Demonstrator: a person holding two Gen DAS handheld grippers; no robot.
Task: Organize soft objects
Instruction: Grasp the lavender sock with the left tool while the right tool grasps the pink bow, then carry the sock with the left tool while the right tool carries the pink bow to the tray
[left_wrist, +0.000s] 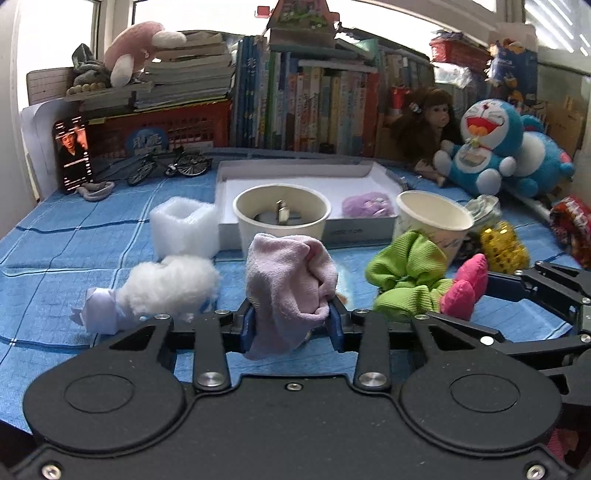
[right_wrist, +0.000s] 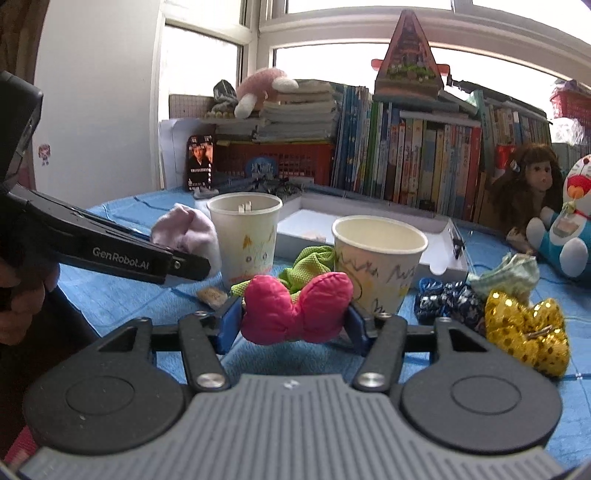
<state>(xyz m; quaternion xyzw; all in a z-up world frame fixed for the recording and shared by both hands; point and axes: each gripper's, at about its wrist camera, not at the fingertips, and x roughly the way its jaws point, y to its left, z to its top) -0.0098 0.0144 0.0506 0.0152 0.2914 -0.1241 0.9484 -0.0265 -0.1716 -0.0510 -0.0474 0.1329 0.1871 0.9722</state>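
Observation:
My left gripper (left_wrist: 293, 317) is shut on a pale pink cloth (left_wrist: 290, 284), which bunches up between the blue pads and hangs off the blue table cover (left_wrist: 74, 236). My right gripper (right_wrist: 295, 323) is shut on a magenta padded bow (right_wrist: 297, 308), held across its width. In the right wrist view the left gripper (right_wrist: 192, 266) reaches in from the left with the pink cloth (right_wrist: 184, 230). A green scrunchie (left_wrist: 406, 273) lies by the bow (left_wrist: 467, 288). Behind stands a white shallow box (left_wrist: 306, 177) holding a purple scrunchie (left_wrist: 365, 205).
Two paper cups (left_wrist: 282, 214) (left_wrist: 432, 221) stand before the box. White stuffing (left_wrist: 170, 284), a foam block (left_wrist: 183, 230), a gold sequin bow (right_wrist: 524, 328), a dark patterned scrunchie (right_wrist: 448, 301) and a green-white cloth (right_wrist: 509, 275) lie around. Books, a doll and a blue plush (left_wrist: 495, 147) line the back.

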